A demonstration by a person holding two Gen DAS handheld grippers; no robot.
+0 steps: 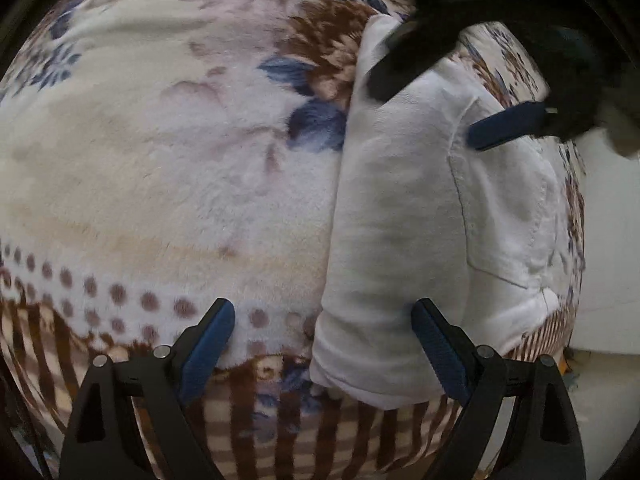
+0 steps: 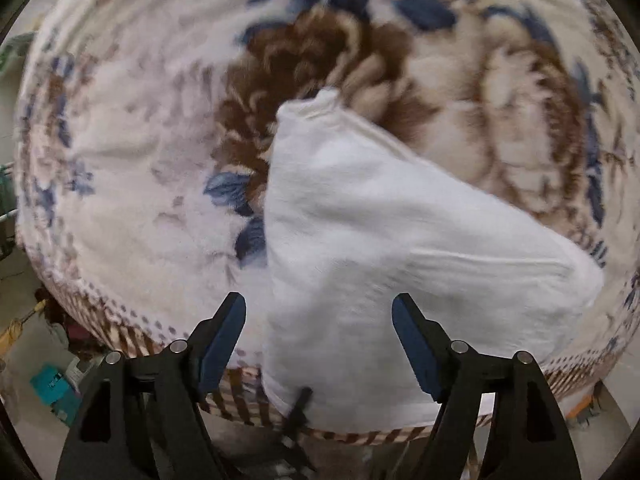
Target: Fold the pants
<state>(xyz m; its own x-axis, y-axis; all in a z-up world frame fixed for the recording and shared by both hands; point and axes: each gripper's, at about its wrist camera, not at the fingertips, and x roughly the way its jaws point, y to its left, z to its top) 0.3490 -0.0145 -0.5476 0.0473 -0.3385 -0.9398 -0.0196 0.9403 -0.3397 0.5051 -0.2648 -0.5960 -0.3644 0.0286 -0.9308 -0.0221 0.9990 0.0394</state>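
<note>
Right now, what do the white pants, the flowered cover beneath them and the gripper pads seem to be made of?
White pants: woven cloth, probably cotton, matte; stitched seams and soft creases show.
Flowered cover: plush fleece blanket, likely synthetic; fuzzy nap holds brushed marks.
Blue pads on the left gripper: look like ribbed rubber or soft plastic, matte, set on black hard-plastic fingers.

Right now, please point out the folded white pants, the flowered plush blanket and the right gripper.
folded white pants (image 2: pixel 380 240): right wrist view, middle of cloth.
flowered plush blanket (image 1: pixel 160 160): left wrist view, bare pale area.
right gripper (image 2: pixel 320 336): right wrist view, between fingertips.
</note>
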